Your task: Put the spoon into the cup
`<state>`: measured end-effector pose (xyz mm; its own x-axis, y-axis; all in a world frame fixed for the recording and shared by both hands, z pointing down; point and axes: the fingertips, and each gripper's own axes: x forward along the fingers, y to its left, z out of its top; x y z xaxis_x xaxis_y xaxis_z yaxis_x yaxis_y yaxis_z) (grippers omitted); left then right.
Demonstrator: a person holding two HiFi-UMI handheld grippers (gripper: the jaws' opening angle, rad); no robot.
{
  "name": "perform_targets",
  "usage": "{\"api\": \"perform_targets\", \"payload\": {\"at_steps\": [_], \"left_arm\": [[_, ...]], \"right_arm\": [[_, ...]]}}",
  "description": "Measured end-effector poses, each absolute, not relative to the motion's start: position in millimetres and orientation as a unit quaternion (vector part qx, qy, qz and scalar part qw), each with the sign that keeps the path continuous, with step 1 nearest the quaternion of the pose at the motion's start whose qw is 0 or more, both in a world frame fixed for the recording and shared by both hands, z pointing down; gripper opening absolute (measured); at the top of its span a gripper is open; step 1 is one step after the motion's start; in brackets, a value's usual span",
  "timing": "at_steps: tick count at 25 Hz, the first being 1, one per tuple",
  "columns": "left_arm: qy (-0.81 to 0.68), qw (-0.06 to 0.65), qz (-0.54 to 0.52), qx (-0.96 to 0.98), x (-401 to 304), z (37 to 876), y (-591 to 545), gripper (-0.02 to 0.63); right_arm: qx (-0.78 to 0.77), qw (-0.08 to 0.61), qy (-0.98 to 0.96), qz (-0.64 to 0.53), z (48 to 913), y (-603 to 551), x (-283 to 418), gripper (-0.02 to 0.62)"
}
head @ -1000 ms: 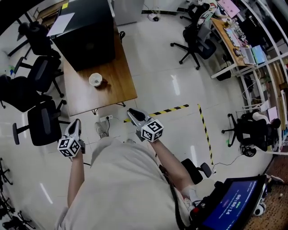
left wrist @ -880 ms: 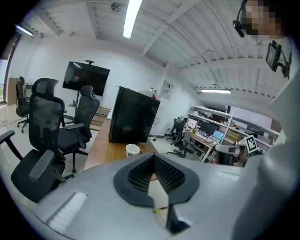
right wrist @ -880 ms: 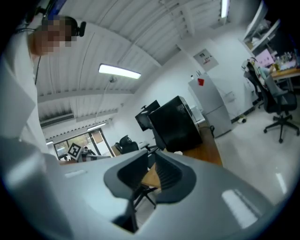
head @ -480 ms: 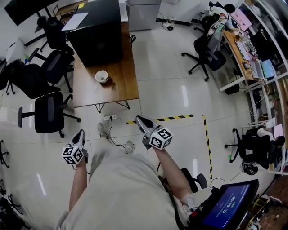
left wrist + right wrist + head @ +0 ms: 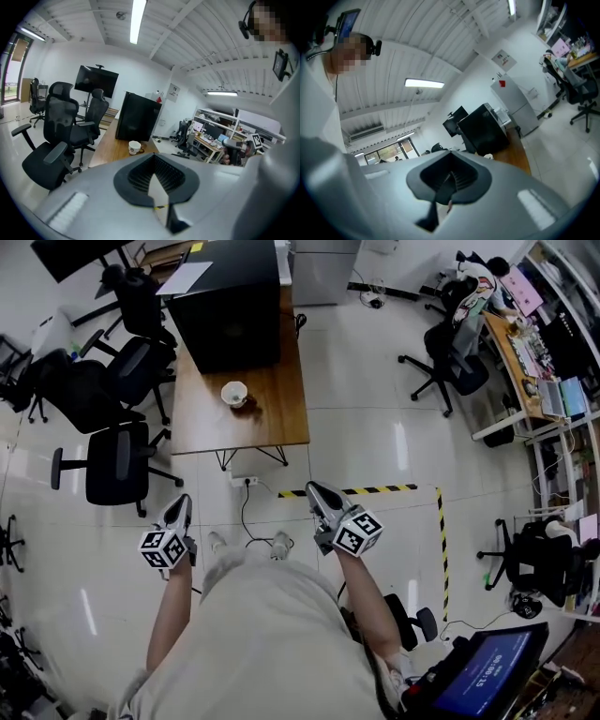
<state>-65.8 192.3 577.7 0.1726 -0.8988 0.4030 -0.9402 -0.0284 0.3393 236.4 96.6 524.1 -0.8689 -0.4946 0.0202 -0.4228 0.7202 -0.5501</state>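
A white cup (image 5: 233,393) stands on the wooden table (image 5: 281,418), well ahead of me across a strip of floor. Against its right side lies a small brown thing (image 5: 248,406), too small to identify as the spoon. My left gripper (image 5: 180,505) is held over the floor, short of the table, with its jaws together and empty. My right gripper (image 5: 317,491) is also over the floor, shut and empty. In the left gripper view the cup (image 5: 135,147) shows beyond the left gripper (image 5: 153,157). The right gripper (image 5: 450,174) points level toward the table's far end.
A big black cabinet (image 5: 230,306) fills the table's far end. Black office chairs (image 5: 117,465) crowd its left side. A power strip and cable (image 5: 246,480) lie on the floor by the near table legs. Yellow-black tape (image 5: 375,490) marks the floor on the right.
Table and cup have slid right and a little up in the head view. Both grippers now sit lower and further right in the picture, still over the floor.
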Motion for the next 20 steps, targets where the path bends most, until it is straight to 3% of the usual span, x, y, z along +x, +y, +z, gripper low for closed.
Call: {"api": "perform_targets", "payload": {"at_steps": [7, 20], "left_arm": [[-0.602, 0.256, 0.035, 0.756, -64.7, 569.9, 181.2, 0.002], [-0.601, 0.271, 0.044, 0.751, -139.7, 576.7, 180.6, 0.0]], "right_arm": [[-0.262, -0.018, 0.946, -0.191, 529.8, 106.3, 205.1, 0.003], [-0.308, 0.026, 0.916, -0.256, 532.6, 97.3, 135.5, 0.003]]}}
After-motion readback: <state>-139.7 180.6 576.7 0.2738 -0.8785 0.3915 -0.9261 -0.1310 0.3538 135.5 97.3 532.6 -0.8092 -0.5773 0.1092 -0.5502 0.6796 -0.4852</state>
